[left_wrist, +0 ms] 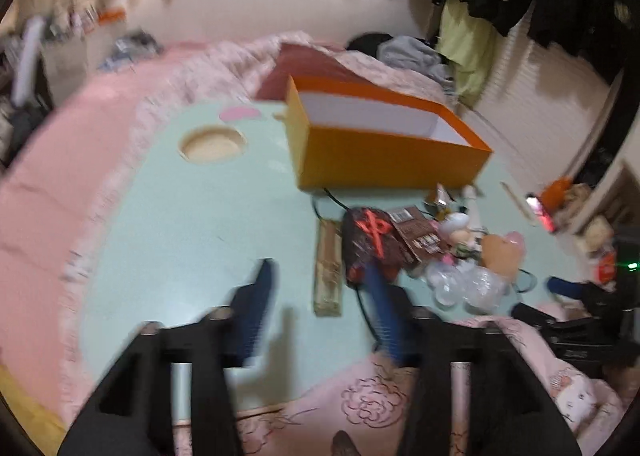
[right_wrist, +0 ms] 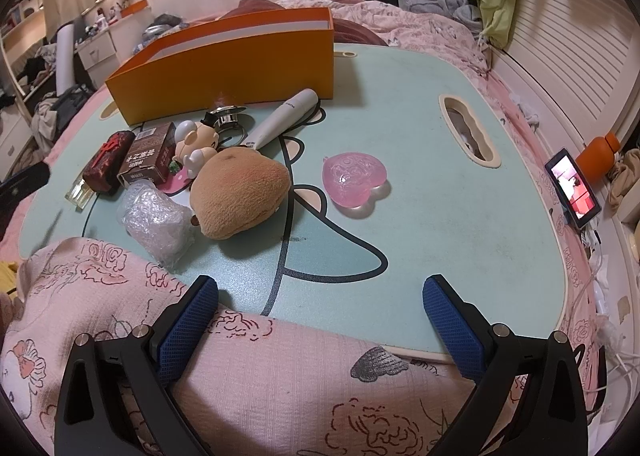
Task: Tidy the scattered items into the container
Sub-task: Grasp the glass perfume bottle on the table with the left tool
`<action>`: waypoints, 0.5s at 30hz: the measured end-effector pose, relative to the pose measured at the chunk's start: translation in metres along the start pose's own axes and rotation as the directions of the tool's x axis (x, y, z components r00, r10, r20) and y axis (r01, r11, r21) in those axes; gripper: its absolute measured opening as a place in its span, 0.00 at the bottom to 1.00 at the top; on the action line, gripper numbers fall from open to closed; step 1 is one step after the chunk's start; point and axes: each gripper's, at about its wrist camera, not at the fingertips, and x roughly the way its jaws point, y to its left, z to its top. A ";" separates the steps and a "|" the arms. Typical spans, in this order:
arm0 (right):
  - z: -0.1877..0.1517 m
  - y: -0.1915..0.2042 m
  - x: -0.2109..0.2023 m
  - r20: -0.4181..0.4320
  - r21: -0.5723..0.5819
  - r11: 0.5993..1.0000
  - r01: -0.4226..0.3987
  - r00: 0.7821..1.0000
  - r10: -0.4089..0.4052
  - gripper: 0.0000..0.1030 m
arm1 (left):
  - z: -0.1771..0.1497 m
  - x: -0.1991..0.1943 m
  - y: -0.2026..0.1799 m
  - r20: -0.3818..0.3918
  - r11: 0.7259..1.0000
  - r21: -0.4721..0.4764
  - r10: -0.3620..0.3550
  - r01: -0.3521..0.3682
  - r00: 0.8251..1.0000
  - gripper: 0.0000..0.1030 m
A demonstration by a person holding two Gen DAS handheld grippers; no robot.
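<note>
An open orange box [left_wrist: 384, 159] [right_wrist: 224, 63] stands on the mint lap table [left_wrist: 180, 223] [right_wrist: 440, 195]. In front of it lie scattered items: a brown plush [right_wrist: 236, 191], a pink heart jelly [right_wrist: 354, 179], a white pen-like device [right_wrist: 282, 119], a dark block with a red mark [right_wrist: 106, 165] [left_wrist: 370, 244], a brown carton [right_wrist: 150, 155], a toy figure [right_wrist: 196, 143] and a bubble-wrap bundle [right_wrist: 154, 219]. My left gripper [left_wrist: 320, 292] is open and empty over the table's near edge, left of the pile. My right gripper [right_wrist: 320, 296] is open and empty above the blanket.
A pink floral blanket [right_wrist: 280, 368] covers the table's near edge. A phone [right_wrist: 572, 187] with a lit screen and an orange bottle [right_wrist: 600, 155] sit to the right. Bedding and clothes [right_wrist: 432, 3] lie behind. The table has a round cup recess [left_wrist: 212, 143].
</note>
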 end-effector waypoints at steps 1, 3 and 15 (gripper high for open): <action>0.000 0.000 0.000 0.000 0.000 1.000 0.000 1.000 0.000 0.99 | 0.000 0.005 0.004 -0.019 1.000 0.002 -0.011 0.011 1.000 0.40; 0.000 0.000 0.000 0.000 0.001 1.000 0.000 1.000 0.000 0.99 | 0.001 0.012 0.005 -0.038 1.000 0.003 -0.013 0.013 0.999 0.40; 0.000 -0.001 0.000 0.000 0.001 1.000 0.000 1.000 0.000 0.99 | 0.020 0.038 -0.005 -0.038 1.000 0.025 -0.008 0.009 0.999 0.40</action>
